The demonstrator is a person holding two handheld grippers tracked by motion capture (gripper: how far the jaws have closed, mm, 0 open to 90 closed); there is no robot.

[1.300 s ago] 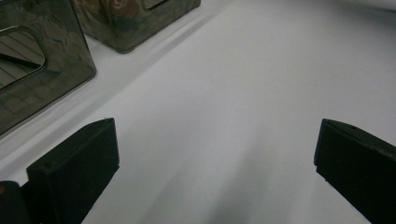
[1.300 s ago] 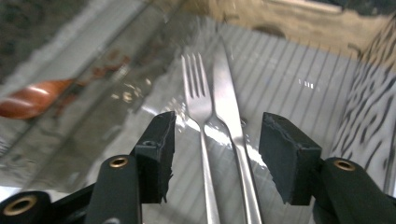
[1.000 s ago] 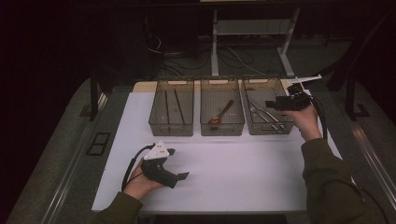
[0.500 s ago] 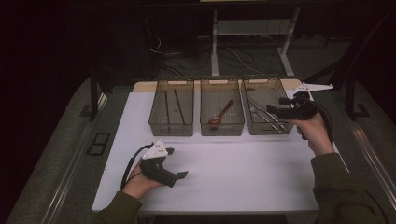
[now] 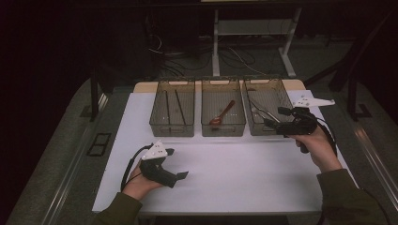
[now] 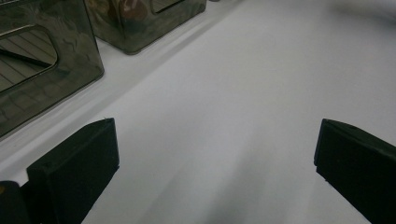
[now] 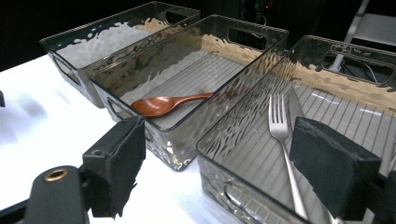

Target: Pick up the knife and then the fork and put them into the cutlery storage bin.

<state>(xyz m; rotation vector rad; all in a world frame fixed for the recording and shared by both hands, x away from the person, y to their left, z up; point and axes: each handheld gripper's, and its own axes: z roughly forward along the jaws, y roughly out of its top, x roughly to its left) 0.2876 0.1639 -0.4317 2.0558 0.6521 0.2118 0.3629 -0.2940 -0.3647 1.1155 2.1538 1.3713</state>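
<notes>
In the right-hand bin, lying flat on the ribbed floor, there's our fork, tines pointing to the far end, handle running back toward us. It sits with at least one more steel piece just beside it; in the high view that cluster is a tangle we can't sort out. We'd call the fork light, stiff and slick: polished metal that will want to skate or swivel between pads. Best bite, we reckon, is across the narrow neck or mid-handle, squarely, so it can't pivot.

Our right tongs are spread wide and carry nothing, poised at the bin's near wall; from above, the right tongs hover at that bin's edge. The fork's handle end is cut off behind the right-hand pad, so we can't tell how it lies there.

Moving outward: the middle bin holds a brown spoon, the far bin two thin dark sticks, hard to name. Our left tongs rest low over the white bench, gaping, nothing between them.
</notes>
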